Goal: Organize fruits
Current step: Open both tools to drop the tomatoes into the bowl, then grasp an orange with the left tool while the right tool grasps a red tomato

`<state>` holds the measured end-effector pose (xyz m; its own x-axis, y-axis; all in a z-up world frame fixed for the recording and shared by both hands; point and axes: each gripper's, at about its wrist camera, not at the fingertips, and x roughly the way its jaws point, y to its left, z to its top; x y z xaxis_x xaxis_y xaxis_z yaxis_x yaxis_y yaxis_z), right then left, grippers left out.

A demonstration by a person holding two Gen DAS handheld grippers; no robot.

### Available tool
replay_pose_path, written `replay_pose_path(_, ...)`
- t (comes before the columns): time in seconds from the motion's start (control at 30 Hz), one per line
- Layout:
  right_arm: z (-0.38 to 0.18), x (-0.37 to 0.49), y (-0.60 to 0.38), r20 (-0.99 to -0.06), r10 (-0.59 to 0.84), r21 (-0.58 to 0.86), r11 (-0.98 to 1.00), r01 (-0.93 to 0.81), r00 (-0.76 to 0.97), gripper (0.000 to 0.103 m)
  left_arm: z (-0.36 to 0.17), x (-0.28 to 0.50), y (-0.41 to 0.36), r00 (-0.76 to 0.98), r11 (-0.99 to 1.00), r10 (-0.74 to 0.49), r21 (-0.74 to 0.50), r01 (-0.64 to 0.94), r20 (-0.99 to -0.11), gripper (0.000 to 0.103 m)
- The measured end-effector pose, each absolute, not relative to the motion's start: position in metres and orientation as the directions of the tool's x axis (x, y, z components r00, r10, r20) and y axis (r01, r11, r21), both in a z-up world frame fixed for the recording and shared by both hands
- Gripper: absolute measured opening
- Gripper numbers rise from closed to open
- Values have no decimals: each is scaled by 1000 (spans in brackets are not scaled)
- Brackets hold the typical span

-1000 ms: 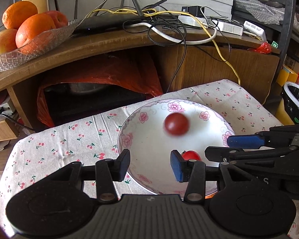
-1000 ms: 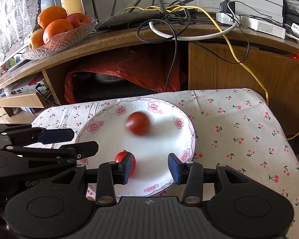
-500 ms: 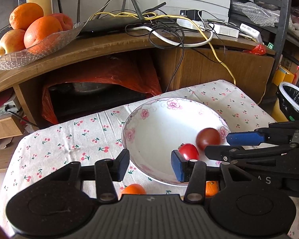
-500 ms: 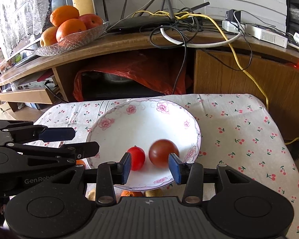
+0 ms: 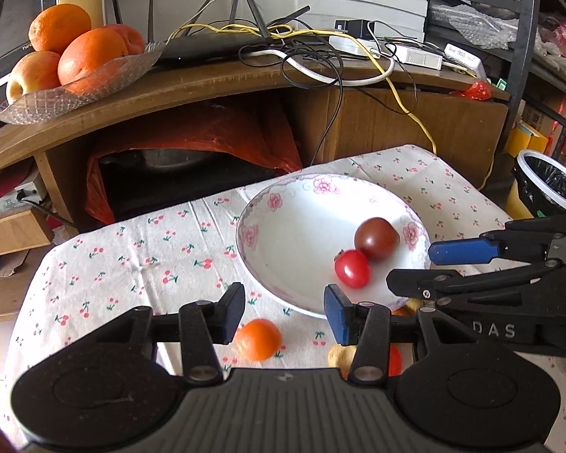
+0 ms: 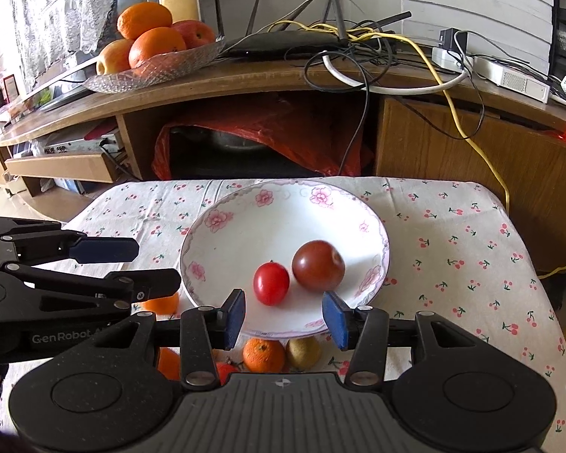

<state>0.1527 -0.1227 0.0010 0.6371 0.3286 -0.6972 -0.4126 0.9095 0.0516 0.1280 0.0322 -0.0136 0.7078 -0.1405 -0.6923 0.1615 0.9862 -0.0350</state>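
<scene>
Covering the surface [image 6: 452, 234] is a cherry-print cloth, and on it sits a white bowl [image 6: 222, 234] with pink flowers round its rim. Behind stands a wooden cabinet [image 6: 452, 143] carrying a glass dish of oranges and apples [image 6: 151, 43] and a tangle of cables [image 6: 358, 41]. The left gripper [image 5: 283, 311] hovers over the near left edge of the bowl, its fingers parted and holding nothing; the right gripper [image 6: 283, 315] hangs over the bowl's near rim, fingers likewise spread and empty. Inside the bowl, toward its right side, a dark red tomato [image 6: 318, 265] lies touching a smaller bright red tomato [image 6: 271, 283]. On the cloth just beside the bowl's near edge lie a small orange [image 6: 264, 355], a kiwi [image 6: 303, 352] next to it, and another orange [image 5: 258, 339] further left.
</scene>
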Motion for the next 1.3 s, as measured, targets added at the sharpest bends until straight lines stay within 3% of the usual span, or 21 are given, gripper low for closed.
replay_pose_path(0.9, -18, 123, -140, -774, 311, 66, 906, -419, 552, 42, -55, 98, 12, 601, 945, -202, 7, 327, -774, 53)
replay_pose_path(1.1, -21, 124, -136, -778, 334, 86, 895, -437, 532, 42, -57, 100, 14, 590, 944, -228, -29, 327, -775, 42)
replay_pose_path(1.3, -26, 125, -125, -784, 370, 117, 876, -468, 498, 42, -55, 95, 24, 585, 946, -234, -43, 321, -777, 42)
